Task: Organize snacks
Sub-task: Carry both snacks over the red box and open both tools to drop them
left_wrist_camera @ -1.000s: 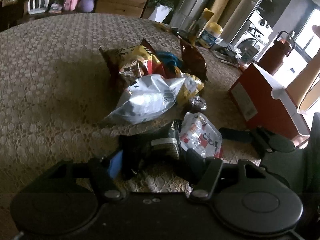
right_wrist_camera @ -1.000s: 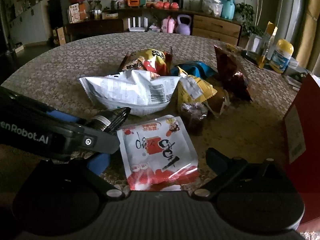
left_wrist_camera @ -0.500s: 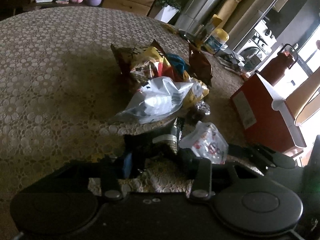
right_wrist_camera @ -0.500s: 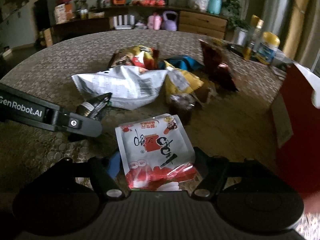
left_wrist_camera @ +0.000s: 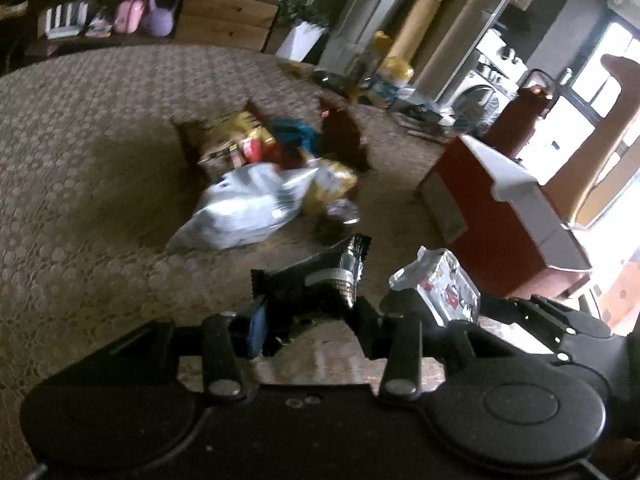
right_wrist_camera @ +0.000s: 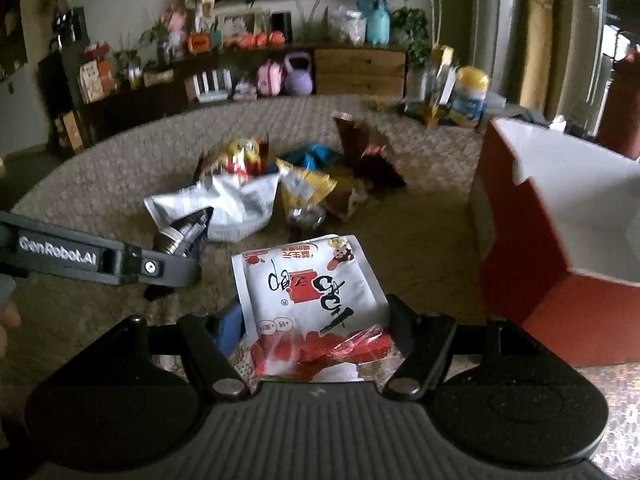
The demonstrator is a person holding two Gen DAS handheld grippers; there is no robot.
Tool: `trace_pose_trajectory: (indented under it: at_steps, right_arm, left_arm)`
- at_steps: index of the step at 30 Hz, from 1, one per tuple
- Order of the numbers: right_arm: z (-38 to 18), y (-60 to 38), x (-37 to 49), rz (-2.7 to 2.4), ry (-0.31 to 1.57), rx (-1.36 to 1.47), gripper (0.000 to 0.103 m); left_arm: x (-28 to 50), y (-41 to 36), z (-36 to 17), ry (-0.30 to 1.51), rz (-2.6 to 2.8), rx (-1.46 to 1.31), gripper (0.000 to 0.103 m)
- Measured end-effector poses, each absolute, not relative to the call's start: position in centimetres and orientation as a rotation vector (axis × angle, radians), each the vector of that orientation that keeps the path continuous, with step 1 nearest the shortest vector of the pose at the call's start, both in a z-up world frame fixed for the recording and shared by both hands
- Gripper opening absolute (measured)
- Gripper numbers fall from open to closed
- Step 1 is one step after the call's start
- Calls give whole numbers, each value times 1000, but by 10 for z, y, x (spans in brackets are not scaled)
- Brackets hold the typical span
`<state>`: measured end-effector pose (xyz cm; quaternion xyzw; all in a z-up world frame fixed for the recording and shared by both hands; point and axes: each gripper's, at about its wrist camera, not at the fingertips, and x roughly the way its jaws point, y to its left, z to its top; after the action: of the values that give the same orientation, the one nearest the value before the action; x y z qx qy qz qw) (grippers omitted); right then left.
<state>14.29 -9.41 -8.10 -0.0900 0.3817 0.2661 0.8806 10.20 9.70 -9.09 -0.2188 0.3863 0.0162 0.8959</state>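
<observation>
Snack packets: white-red packet point(right_wrist_camera: 308, 292) clamped in right gripper point(right_wrist_camera: 312, 328), black packet point(left_wrist_camera: 320, 280) in left gripper point(left_wrist_camera: 308, 320), beside red box point(right_wrist_camera: 560, 216); thin-edge grips may slip.

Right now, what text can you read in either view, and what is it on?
"GenRobot.AI": white letters on the side of the left claw, seen from the right wrist view.
White and red snack packet in the right claw: large printed characters, upside down here, not legible to me.
Black snack packet in the left claw: label too blurred.
Red box: no readable print.
</observation>
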Motion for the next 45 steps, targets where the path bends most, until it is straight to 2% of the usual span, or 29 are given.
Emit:
trace_pose_trajectory:
  at_steps: [11,23,35,45]
  right_arm:
    - [-16,-138,139,483,718,-150,72]
    - [14,-206,179,329,684,-112,72]
    - [7,-276,239,179,699,-113,72]
    - [-28,-310,282,114,772,-113,72]
  left_arm:
    - [112,42,-38,729,-44,-346,42]
    - [165,-33,6,678,-153,-216,42]
    - [231,-115,8,696,-248,-55,43]
    - [296,-146,-14,781,-232,2,43]
